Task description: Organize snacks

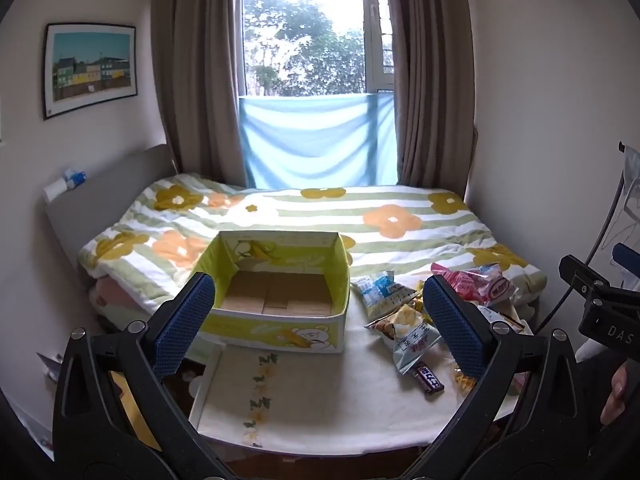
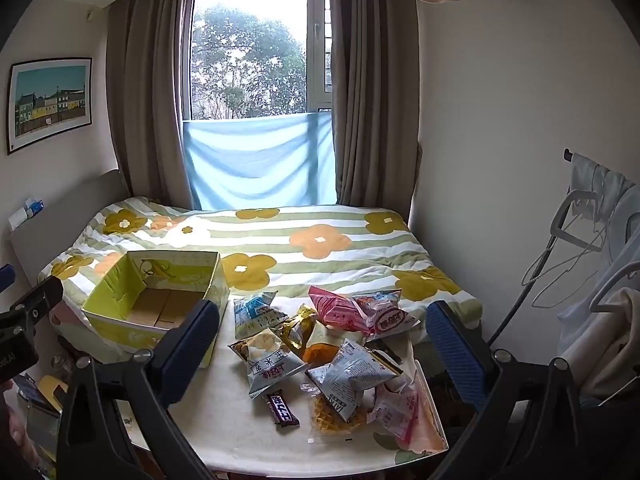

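An open yellow-green cardboard box with a bear print stands empty on the left of a small white table. A pile of snack packets lies on the table's right: a pink bag, blue-white bags, a waffle and a dark chocolate bar. My left gripper hangs open over the table, in front of the box. My right gripper stands open above the snack pile, holding nothing.
Behind the table lies a bed with a flowered, striped quilt, under a curtained window. Hangers and clothes crowd the right side. The right gripper's body shows at the right edge of the left wrist view.
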The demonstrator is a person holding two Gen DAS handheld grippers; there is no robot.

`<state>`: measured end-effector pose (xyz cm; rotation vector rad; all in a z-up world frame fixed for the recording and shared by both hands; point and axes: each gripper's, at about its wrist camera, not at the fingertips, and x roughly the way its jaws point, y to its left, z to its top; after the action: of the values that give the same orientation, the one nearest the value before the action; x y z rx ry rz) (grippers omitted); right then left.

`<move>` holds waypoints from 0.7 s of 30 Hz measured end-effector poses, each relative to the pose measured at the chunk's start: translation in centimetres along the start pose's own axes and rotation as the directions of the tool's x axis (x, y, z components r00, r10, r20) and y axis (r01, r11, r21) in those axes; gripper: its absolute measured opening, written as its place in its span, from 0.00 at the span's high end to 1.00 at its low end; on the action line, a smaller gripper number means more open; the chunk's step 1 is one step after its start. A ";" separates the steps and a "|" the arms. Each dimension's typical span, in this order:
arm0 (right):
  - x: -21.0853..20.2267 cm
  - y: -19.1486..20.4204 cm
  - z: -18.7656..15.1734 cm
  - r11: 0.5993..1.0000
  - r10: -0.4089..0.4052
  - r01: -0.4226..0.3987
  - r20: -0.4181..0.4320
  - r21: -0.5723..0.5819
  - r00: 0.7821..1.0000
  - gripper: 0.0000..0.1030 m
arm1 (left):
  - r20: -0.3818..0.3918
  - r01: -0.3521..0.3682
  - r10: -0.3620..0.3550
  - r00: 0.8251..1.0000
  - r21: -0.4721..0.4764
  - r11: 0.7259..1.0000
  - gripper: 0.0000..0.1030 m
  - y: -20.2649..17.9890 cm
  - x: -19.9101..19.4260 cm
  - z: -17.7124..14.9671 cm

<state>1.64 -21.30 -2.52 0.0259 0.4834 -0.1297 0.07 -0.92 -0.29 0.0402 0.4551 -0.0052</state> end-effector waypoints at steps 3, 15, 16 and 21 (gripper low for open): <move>0.1 0.1 0.0 1.000 0.003 -0.003 -0.003 0.004 1.000 0.00 | -0.002 -0.002 0.002 1.000 0.000 1.000 0.00 -0.2 0.0 0.1; 0.0 0.1 0.0 1.000 0.004 -0.004 -0.010 0.008 1.000 0.00 | -0.006 -0.006 0.006 1.000 0.001 1.000 0.00 -0.1 0.0 0.1; 0.0 0.1 0.0 1.000 0.004 -0.004 -0.010 0.008 1.000 0.00 | -0.008 -0.007 0.007 1.000 0.000 1.000 0.00 0.0 0.1 0.0; -0.2 0.4 -0.2 1.000 0.006 -0.006 -0.018 0.010 1.000 0.00 | -0.016 -0.007 0.007 1.000 0.000 1.000 0.00 0.2 0.1 -0.3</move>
<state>1.41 -20.90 -2.58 0.0384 0.5008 -0.1265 0.01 -0.69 -0.60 0.0420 0.4705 0.0021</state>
